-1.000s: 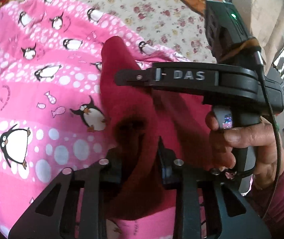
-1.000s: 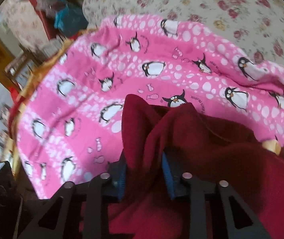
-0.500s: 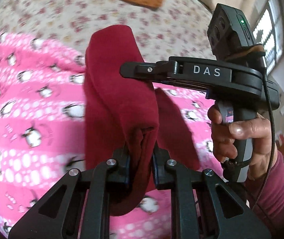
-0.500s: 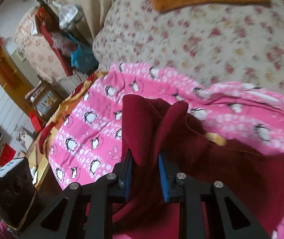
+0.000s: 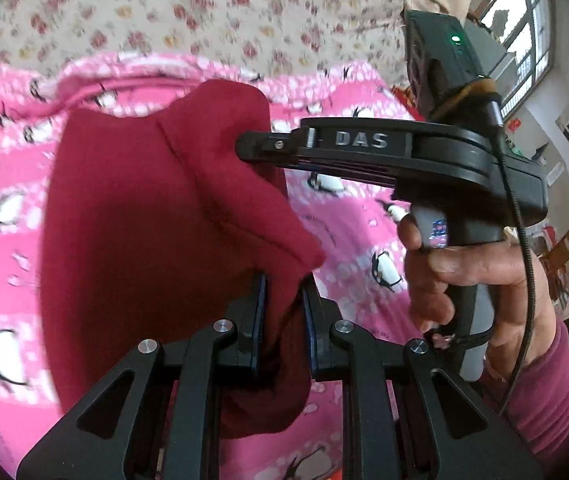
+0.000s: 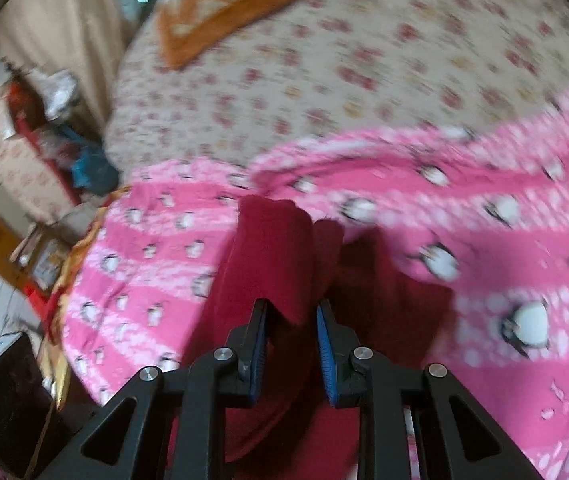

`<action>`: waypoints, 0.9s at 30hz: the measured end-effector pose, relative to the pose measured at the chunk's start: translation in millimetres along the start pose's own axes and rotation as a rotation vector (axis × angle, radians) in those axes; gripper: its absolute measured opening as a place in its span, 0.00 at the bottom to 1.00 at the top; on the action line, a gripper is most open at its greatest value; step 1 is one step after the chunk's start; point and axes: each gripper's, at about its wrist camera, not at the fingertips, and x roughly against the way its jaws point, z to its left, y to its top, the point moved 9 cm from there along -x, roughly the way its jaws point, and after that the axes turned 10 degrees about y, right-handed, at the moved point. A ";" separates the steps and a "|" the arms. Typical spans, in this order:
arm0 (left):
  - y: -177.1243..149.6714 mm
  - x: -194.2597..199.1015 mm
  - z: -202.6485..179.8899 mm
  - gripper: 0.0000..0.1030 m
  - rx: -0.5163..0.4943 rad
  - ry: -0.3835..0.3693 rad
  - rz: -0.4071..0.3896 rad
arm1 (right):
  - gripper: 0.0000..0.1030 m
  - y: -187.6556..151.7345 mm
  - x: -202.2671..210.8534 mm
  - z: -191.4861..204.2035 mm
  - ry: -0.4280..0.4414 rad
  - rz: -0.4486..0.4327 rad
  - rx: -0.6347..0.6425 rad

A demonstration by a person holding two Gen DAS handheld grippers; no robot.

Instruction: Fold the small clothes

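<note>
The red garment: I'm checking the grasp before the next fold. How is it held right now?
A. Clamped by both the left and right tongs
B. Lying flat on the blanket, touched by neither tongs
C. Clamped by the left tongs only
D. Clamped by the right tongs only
A: the red garment is bunched between the blue pads of the left tongs, and the right tongs also pinch a fold of it above the pink penguin blanket.

Penguin blanket point(image 6: 484, 240) motion-blurred; red garment point(image 6: 268, 264) bottom cut off.
</note>
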 end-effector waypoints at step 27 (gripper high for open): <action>-56.2 33.1 103.0 0.47 0.030 0.274 -0.041 | 0.49 -65.9 11.9 6.4 -0.216 0.059 0.160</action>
